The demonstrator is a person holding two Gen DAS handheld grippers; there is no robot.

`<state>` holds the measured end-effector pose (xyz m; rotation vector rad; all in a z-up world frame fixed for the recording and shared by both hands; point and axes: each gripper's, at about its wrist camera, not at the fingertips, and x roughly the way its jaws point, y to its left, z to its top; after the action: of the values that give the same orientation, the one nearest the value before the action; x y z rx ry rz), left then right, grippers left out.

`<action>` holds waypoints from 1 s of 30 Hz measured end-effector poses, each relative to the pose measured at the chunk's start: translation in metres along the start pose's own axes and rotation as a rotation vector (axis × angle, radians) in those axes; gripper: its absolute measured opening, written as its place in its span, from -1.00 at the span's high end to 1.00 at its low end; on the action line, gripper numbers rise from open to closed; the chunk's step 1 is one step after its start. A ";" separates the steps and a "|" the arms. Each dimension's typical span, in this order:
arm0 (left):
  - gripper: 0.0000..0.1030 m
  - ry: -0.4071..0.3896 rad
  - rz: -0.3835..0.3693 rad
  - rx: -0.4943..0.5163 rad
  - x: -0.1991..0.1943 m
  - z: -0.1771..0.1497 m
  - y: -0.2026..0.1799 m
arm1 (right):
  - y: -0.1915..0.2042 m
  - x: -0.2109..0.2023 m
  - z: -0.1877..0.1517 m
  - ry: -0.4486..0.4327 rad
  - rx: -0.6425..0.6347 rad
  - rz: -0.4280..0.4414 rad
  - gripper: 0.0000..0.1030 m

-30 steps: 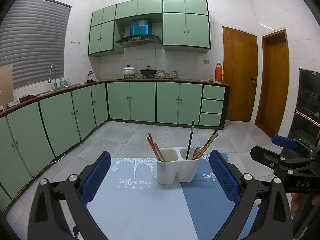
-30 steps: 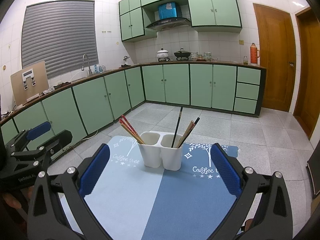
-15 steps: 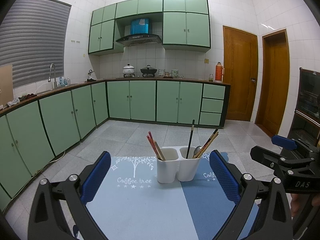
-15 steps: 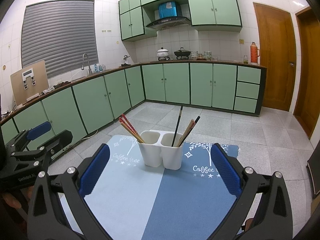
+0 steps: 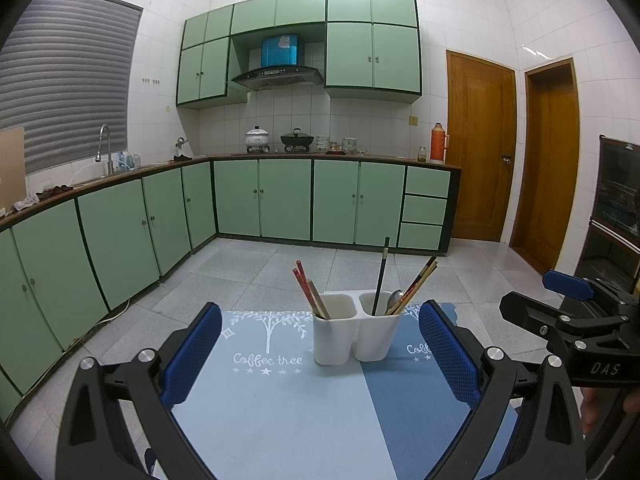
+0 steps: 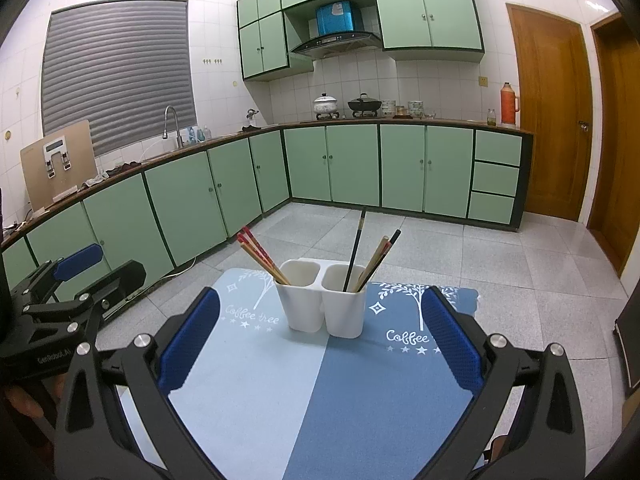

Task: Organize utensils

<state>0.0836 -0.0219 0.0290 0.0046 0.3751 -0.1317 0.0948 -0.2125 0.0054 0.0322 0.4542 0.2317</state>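
A white two-compartment utensil holder (image 5: 354,330) (image 6: 324,304) stands upright on a blue mat (image 5: 280,408) (image 6: 304,396). Its left compartment holds red and wooden chopsticks (image 5: 308,294) (image 6: 260,256). The right compartment holds a black chopstick (image 5: 381,276) (image 6: 355,252), brown chopsticks (image 5: 416,286) and a metal spoon (image 5: 394,300). My left gripper (image 5: 320,354) is open, short of the holder with nothing between its fingers. My right gripper (image 6: 320,338) is open too, also short of the holder and empty. Each gripper shows at the edge of the other's view.
The mat lies on a small table with grey tiled floor (image 5: 248,268) beyond. Green cabinets (image 5: 280,200) line the left and back walls, with pots on the counter. Wooden doors (image 5: 478,168) stand at the right. A dark glass cabinet (image 5: 616,216) is at far right.
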 end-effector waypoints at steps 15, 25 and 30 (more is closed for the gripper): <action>-0.88 0.001 -0.001 -0.002 0.000 0.001 0.001 | 0.000 0.003 -0.004 0.005 0.001 -0.001 -0.90; -0.88 0.002 -0.003 -0.004 0.001 -0.001 0.001 | 0.000 0.007 -0.009 0.011 0.002 -0.003 -0.90; -0.88 0.007 -0.008 -0.008 0.003 -0.005 -0.001 | -0.001 0.007 -0.011 0.014 0.003 -0.004 -0.90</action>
<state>0.0846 -0.0229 0.0236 -0.0039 0.3827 -0.1379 0.0964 -0.2117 -0.0081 0.0326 0.4681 0.2271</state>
